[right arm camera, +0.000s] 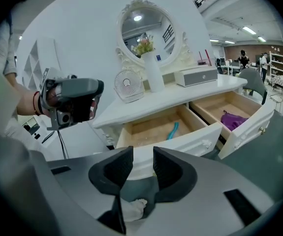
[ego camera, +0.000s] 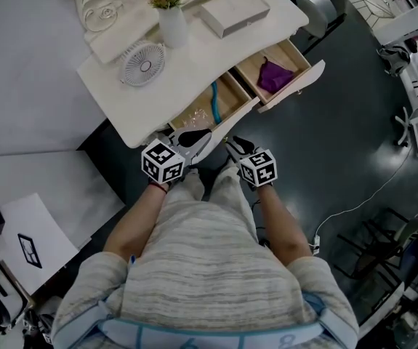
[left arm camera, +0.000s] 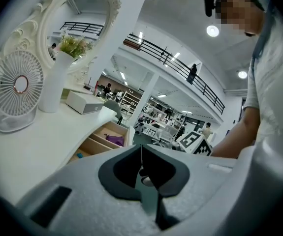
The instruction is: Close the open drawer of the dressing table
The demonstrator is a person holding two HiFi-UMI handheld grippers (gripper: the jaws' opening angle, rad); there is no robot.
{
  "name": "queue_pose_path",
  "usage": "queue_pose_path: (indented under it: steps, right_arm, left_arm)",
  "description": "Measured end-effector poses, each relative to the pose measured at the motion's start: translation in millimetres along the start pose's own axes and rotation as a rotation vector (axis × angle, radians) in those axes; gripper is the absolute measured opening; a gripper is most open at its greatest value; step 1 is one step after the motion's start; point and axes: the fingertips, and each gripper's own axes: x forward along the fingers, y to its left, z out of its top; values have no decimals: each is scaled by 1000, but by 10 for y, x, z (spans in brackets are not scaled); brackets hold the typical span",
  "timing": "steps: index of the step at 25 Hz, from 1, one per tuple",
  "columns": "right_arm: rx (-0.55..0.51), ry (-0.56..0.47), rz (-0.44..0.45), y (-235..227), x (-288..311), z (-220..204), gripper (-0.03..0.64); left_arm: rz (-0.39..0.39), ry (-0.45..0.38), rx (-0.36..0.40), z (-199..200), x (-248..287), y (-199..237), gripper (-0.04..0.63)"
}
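Two drawers are seen open at the front edge of the dressing table (ego camera: 110, 86) — blue-item drawer (ego camera: 230, 94), purple-cloth drawer (ego camera: 290, 58). The left gripper (ego camera: 195, 139) is held clenched, empty; the right gripper (ego camera: 237, 146) is held released before the blue-item drawer's front.

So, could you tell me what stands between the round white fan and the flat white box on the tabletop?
A tall white vase with pink flowers stands between them, clearest in the head view.

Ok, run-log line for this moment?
teal-item drawer: open | purple-cloth drawer: open | left claw: shut, empty | right claw: open, empty, facing teal-item drawer front
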Motion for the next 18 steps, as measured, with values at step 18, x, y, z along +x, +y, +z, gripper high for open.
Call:
queue_pose_path:
  steps: [18]
  right_arm:
    - [-67,288,22,-308,633,-644,115]
  left_arm:
    - [81,0,-70,-102,-156,232,15]
